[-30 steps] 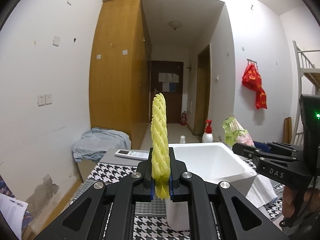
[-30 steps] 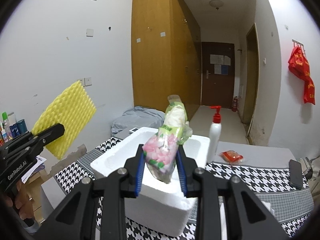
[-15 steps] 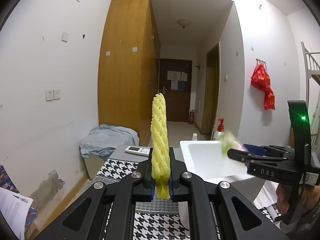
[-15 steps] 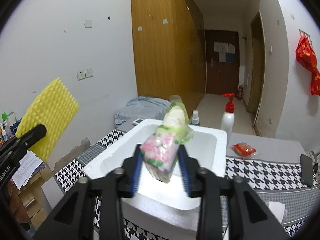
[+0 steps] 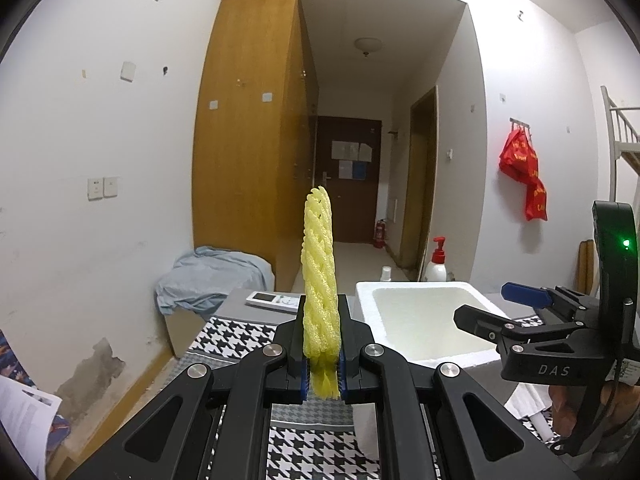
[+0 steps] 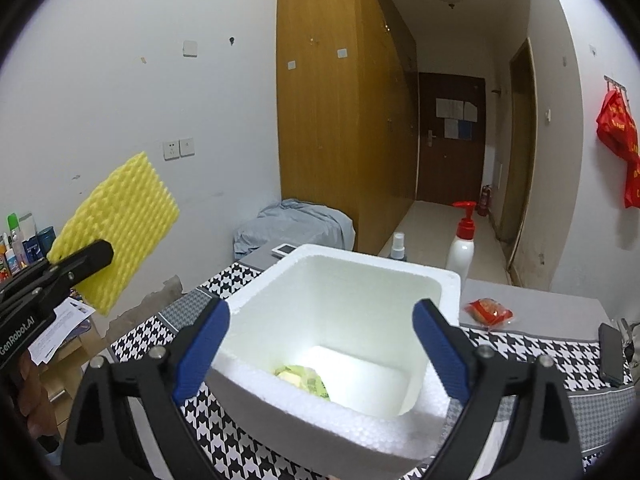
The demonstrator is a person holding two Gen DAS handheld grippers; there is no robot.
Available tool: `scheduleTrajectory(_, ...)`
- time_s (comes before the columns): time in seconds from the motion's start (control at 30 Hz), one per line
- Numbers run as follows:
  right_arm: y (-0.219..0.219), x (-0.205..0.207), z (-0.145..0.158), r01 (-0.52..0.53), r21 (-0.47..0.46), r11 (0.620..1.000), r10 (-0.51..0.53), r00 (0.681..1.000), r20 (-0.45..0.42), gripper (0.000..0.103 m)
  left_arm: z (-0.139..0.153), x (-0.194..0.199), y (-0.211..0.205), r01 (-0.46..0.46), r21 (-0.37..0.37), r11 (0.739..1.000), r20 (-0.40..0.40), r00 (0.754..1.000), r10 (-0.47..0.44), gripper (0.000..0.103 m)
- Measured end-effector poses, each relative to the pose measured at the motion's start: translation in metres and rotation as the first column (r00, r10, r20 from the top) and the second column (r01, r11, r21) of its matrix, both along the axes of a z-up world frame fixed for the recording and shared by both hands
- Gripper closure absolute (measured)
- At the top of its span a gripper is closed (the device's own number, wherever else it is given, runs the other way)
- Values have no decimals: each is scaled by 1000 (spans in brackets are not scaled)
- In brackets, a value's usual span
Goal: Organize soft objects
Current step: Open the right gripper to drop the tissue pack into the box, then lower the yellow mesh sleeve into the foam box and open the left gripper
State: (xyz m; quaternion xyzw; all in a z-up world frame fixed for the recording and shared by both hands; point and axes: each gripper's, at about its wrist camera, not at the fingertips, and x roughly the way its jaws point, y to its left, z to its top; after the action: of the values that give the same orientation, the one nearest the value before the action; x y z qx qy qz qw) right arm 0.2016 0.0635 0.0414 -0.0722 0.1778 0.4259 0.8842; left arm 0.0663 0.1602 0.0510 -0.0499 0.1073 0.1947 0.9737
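My left gripper (image 5: 322, 368) is shut on a yellow ribbed foam sheet (image 5: 319, 280) that stands upright and edge-on between its pads. In the right wrist view the same foam sheet (image 6: 120, 228) shows broadside at the left, held in the air by the left gripper (image 6: 94, 254) beside the table. My right gripper (image 6: 320, 312) hangs over the white foam box (image 6: 440, 276), its jaws opening wide with nothing between them. A green and pink plastic bag (image 6: 304, 378) lies on the box's floor, partly hidden by the near wall. The right gripper (image 5: 482, 302) also shows over the box (image 5: 364, 304).
The box stands on a houndstooth table cover (image 6: 540, 356). Behind it are a red-capped pump bottle (image 6: 460, 246), a small spray bottle (image 6: 399, 246) and a remote (image 5: 274, 300). A red packet (image 6: 488, 312) and a dark phone (image 6: 610, 354) lie to the right.
The right jaws have spread wide and the green and pink bag has dropped from them into the box. The left gripper still holds the yellow foam.
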Motion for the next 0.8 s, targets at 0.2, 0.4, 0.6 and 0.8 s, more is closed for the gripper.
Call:
scheduleTrajectory(0.2,-13,4,2,20,15,1000,-21,1000,4,8,2,6,-6,24,9,1000,-2,1000,-24,93)
scheduleTrajectory(0.4,-29,2,5,58,20,998,-58,998,26,7,5,14,-16,65,11,998,-1,998,-65,93)
scheduleTrajectory(0.6,-49,0,7,103,34,994,-104,993,52,0,9,26,-28,121,22,992,-7,993,-121,93)
scheduleTrajectory(0.8,-66,-3,6,146,33,989,-148,986,76,0,11,40,-36,177,21,984,-21,984,-176,93)
